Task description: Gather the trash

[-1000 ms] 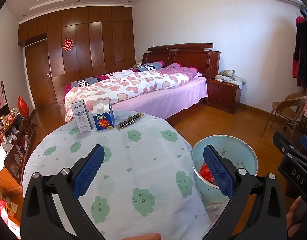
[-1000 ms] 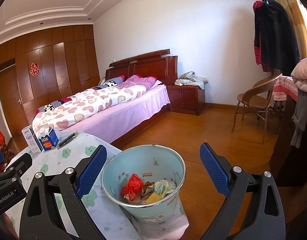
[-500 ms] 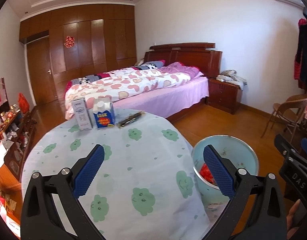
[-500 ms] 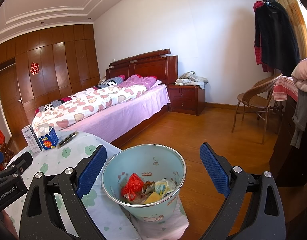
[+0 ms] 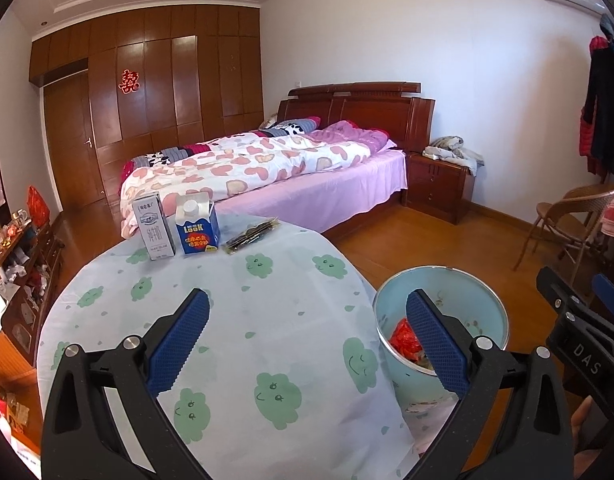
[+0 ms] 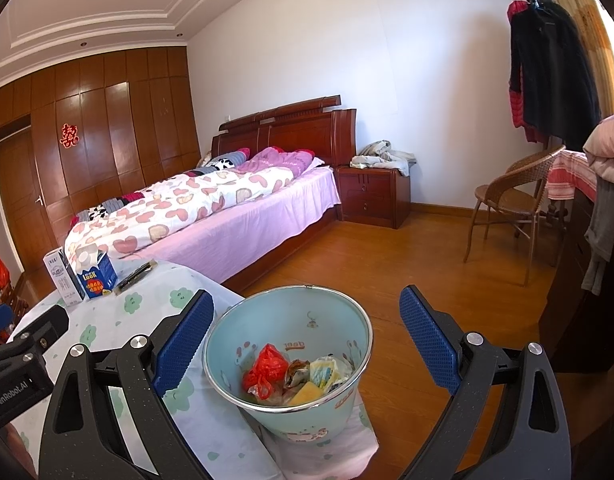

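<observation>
Far edge of surface [image 5: 235,320], left to right: white carton [image 5: 153,227], blue carton [image 5: 197,227], dark wrapper [image 5: 253,234]; all three close together. Left gripper [image 5: 307,340] hovers well short of them, jaws released, empty. Bin [image 6: 291,356] sits off the surface's right edge, already part full. Right gripper [image 6: 307,344] hangs over it, jaws released, empty. Risks: cartons stand nearly touching, so grabbing one may topple the other; flat wrapper may slide on the cloth.

Left gripper [image 5: 307,336] gaped over tablecloth [image 5: 235,320]; two cartons [image 5: 175,230], dark wrapper [image 5: 251,235] far edge; bin [image 5: 487,320] right.
</observation>
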The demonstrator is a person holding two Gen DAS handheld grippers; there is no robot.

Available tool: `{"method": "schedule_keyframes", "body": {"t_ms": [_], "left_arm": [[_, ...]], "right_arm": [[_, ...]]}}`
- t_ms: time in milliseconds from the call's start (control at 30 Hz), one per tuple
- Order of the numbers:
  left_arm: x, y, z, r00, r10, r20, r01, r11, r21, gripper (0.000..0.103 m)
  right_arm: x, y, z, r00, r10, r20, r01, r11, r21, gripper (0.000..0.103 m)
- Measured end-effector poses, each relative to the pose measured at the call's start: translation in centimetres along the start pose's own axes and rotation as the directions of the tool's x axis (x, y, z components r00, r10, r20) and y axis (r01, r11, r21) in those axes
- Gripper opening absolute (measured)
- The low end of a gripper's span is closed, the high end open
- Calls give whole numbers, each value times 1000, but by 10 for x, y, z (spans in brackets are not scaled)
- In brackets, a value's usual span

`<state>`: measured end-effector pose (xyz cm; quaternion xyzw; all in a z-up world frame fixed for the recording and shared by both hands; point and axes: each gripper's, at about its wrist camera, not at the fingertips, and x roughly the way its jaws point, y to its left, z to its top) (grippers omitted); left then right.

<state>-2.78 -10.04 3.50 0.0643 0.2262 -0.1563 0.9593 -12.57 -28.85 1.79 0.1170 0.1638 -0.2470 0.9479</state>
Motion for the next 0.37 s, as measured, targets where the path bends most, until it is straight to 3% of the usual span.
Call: {"method": "schedule_keyframes", "body": {"t_ms": [367], "left_arm": [[5,7,1,999,38,-18,-38,999,-12,97]], "right_arm": [[3,3,-6,1000,5,-18,-5,1000,-8,92]]}}
